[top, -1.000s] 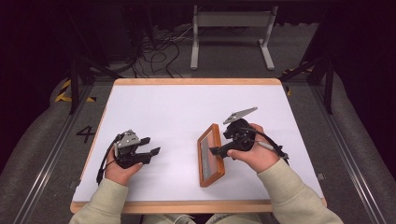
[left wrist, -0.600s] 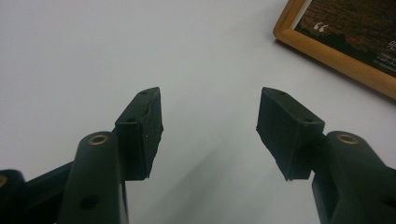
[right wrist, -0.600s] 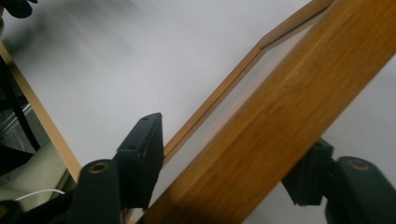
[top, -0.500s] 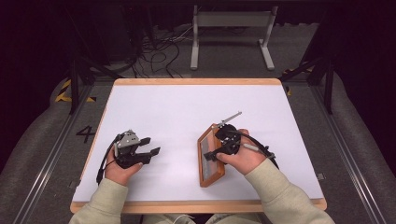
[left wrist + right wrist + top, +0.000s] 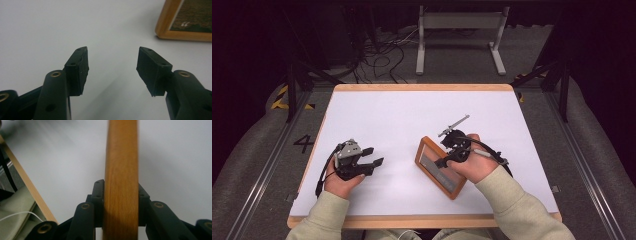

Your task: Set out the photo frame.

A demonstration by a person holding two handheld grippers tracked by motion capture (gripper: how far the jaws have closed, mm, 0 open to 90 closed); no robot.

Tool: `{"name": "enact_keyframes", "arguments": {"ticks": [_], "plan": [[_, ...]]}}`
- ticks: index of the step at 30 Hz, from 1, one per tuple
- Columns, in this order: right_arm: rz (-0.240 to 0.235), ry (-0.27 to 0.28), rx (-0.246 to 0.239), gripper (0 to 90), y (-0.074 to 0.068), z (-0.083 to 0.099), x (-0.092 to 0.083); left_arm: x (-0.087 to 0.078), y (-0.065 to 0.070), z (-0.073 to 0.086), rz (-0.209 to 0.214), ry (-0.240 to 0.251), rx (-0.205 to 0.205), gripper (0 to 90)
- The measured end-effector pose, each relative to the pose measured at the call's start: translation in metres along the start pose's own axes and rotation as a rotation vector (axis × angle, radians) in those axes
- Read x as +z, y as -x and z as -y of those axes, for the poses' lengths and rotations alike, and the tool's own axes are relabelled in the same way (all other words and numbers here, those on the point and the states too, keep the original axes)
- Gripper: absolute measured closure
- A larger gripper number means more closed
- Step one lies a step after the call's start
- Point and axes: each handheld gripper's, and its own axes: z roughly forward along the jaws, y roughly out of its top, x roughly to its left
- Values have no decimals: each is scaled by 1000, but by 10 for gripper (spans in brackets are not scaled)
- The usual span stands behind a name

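A wooden picture frame [image 5: 430, 161] with a grey-green panel lies right of the table's middle. My right gripper [image 5: 444, 159] sits over its near right side. Its jaws have just been closing, and in the right gripper view both pads [image 5: 98, 192] press the flanks of the frame's wooden edge [image 5: 121, 157], which runs straight up between them. My left gripper [image 5: 376, 155] rests low at the table's left, held in a hand and pointing right. It is open with nothing between its fingers [image 5: 77, 67], and a corner of the frame [image 5: 185, 22] lies beyond it.
The white table top [image 5: 412, 110] has a wooden rim, whose near edge [image 5: 27, 185] shows at the left of the right gripper view. Beyond the far edge lie dark floor, cables and a grey metal stand [image 5: 459, 22].
My right gripper shifted a little left onto the frame, and its jaws closed from wide apart onto the wooden edge. The left gripper kept still.
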Motion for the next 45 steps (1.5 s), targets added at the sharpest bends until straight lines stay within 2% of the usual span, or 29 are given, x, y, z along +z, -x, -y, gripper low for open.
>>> {"name": "enact_keyframes", "arguments": {"ticks": [3,7,10,13,15,18,21,27,30,34,37,40,45], "plan": [[12,-14,-78,705,-1,-5,-7,0,0,0,0,0,-1,431],[-28,-49,-256,705,0,-15,-14,0,0,0,-1,-2,0,431],[-54,-51,-397,705,3,-22,-16,0,0,0,0,-1,2,431],[-69,-59,-500,705,9,-27,-13,0,0,0,0,-2,-3,431],[-80,-70,-540,705,13,-29,-9,1,0,0,1,-3,-2,431],[-120,-89,-580,705,21,-32,-2,1,0,0,4,-4,-3,431],[-160,-92,-642,705,30,-34,5,2,0,0,6,-2,-7,431],[-208,-54,-732,700,42,-35,10,2,-1,0,6,-5,0,431],[-205,-21,-719,665,47,-36,9,3,0,0,11,-4,-4,431],[-162,4,-658,535,51,-37,7,4,0,0,11,-6,-7,431],[-111,16,-601,370,53,-36,7,3,0,0,10,-3,-9,431],[-69,49,-546,256,56,-34,7,3,0,0,10,-2,-7,430],[-49,121,-474,200,60,-30,2,3,0,0,10,-3,-5,430]]}}
